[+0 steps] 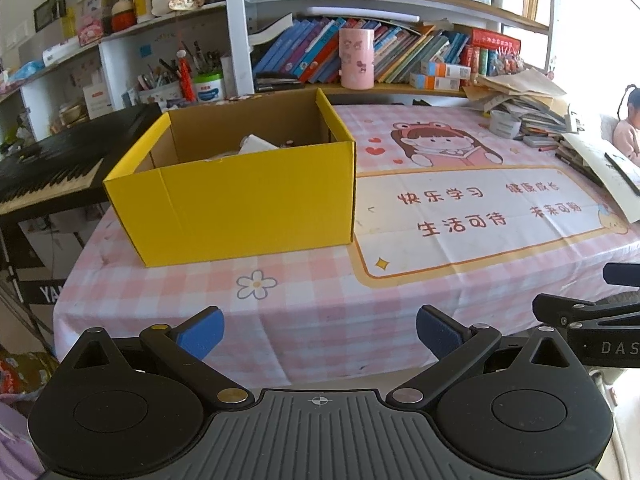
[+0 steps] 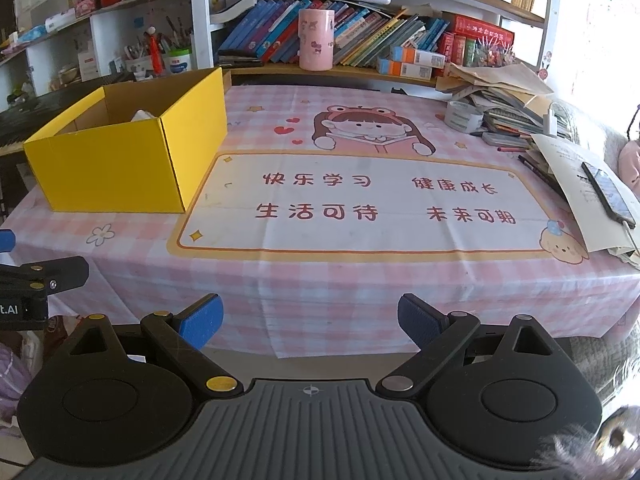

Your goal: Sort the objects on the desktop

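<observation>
A yellow cardboard box (image 1: pixel 240 200) stands open on the left part of the pink checked tablecloth (image 1: pixel 304 312), with white paper items (image 1: pixel 256 145) showing inside. In the right wrist view the same box (image 2: pixel 120 168) sits at the left. My left gripper (image 1: pixel 320 334) hangs open over the table's near edge, nothing between its blue pads. My right gripper (image 2: pixel 310 324) is open too, empty, at the near edge in front of the printed mat (image 2: pixel 360 200). Each gripper shows at the other view's side edge.
A messy pile of papers and books (image 2: pixel 520 96), a tape roll (image 2: pixel 464 116), pens (image 2: pixel 536 168) and a phone (image 2: pixel 608 194) crowd the table's right side. A pink cup (image 2: pixel 316 40) stands on the bookshelf behind. A keyboard (image 1: pixel 44 168) lies left of the table. A person (image 1: pixel 628 128) sits at far right.
</observation>
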